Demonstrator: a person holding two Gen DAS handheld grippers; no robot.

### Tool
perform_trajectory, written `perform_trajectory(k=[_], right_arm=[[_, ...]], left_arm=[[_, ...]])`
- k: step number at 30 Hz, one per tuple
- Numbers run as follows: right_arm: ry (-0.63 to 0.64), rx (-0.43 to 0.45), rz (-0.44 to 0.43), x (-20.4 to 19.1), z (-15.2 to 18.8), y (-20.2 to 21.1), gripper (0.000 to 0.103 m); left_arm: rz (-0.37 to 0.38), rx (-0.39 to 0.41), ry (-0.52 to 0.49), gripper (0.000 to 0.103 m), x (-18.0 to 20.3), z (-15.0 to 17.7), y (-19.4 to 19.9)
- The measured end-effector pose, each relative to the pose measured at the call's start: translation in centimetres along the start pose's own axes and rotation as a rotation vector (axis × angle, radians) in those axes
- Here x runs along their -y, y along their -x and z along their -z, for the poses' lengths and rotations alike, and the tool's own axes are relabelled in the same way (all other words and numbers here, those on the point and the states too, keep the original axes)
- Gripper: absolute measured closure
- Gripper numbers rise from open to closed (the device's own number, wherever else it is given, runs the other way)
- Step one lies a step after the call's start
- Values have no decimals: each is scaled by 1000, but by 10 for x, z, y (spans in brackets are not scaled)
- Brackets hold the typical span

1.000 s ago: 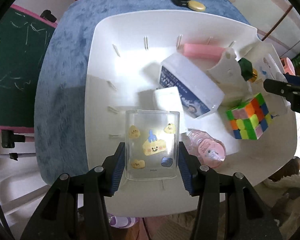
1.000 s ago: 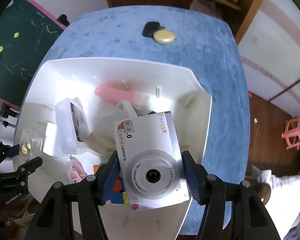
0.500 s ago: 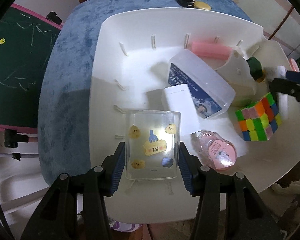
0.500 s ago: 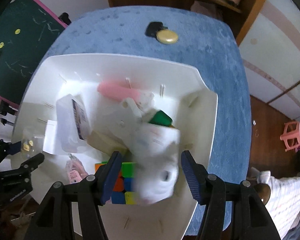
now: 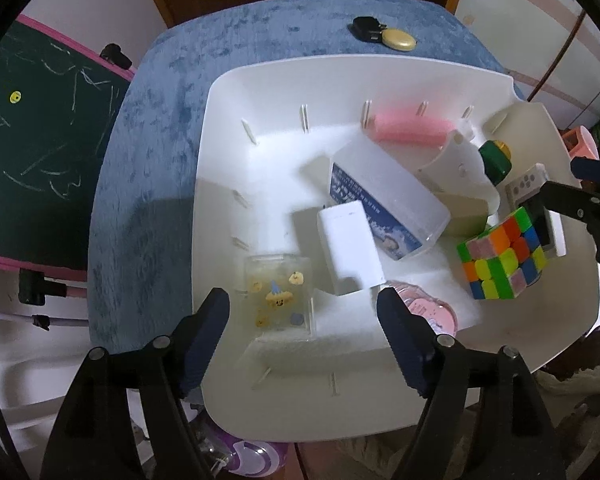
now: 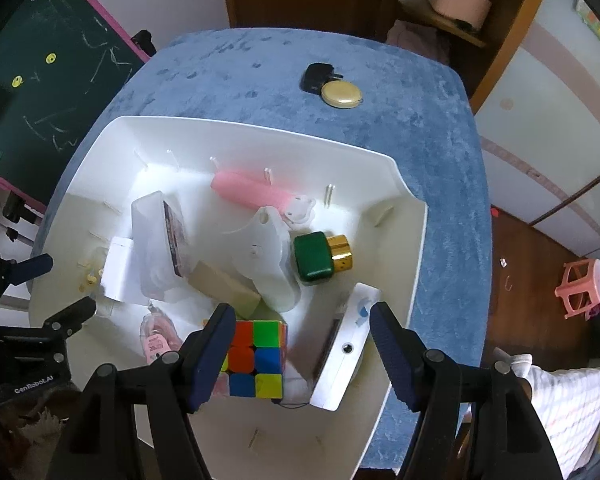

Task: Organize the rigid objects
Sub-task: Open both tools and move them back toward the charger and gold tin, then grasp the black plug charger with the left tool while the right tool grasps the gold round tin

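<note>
Hovering over a white bin (image 5: 220, 128), the left gripper (image 5: 304, 316) spreads its jaws, the clear sticker case (image 5: 278, 294) lying free between them, while the right gripper (image 6: 302, 334) also widens above the released toy camera (image 6: 346, 344) beside a colour cube (image 6: 256, 358).

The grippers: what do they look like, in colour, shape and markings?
Both are alike. The left gripper and the right gripper have matte black angular frames with round silver bolt heads and dark blue ribbed pads on the jaws. White lettering "GenRobot.AI" marks the left one's body.
</note>
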State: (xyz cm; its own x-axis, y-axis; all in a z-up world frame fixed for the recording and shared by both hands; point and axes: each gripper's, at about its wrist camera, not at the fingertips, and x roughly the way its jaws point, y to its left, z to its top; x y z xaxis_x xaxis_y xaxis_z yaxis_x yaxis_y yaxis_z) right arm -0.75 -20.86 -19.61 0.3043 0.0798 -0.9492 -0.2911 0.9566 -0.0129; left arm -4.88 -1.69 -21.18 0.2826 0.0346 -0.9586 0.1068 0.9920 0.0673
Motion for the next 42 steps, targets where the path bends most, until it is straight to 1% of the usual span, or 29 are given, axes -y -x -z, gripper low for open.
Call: perform_trajectory(k=[8, 13, 17, 21, 25, 29, 35, 38, 42], right_arm=[[-26, 14, -1, 9, 2, 6, 33], [-41, 34, 5, 13, -2, 11, 33], [-75, 40, 6, 19, -7, 15, 33], [-114, 39, -2, 25, -15, 16, 33], [-154, 47, -6, 31, -26, 21, 33], [-189, 56, -17, 36, -41, 25, 33], [-210, 82, 6, 46, -75, 28, 33], [-209, 101, 32, 52, -96, 28, 33], [-216, 126, 63, 62, -131, 25, 33]], left_arm=[[1, 49, -37, 24, 6, -18, 15], [4, 88, -82, 24, 10, -37, 30], [23, 96, -103, 24, 10, -58, 40], [70, 96, -103, 24, 9, -85, 51], [88, 124, -136, 24, 9, -117, 66], [80, 174, -197, 24, 11, -148, 78], [50, 235, -340, 24, 20, -199, 82], [54, 241, -430, 24, 25, -223, 74], [57, 224, -530, 24, 30, -252, 53]])
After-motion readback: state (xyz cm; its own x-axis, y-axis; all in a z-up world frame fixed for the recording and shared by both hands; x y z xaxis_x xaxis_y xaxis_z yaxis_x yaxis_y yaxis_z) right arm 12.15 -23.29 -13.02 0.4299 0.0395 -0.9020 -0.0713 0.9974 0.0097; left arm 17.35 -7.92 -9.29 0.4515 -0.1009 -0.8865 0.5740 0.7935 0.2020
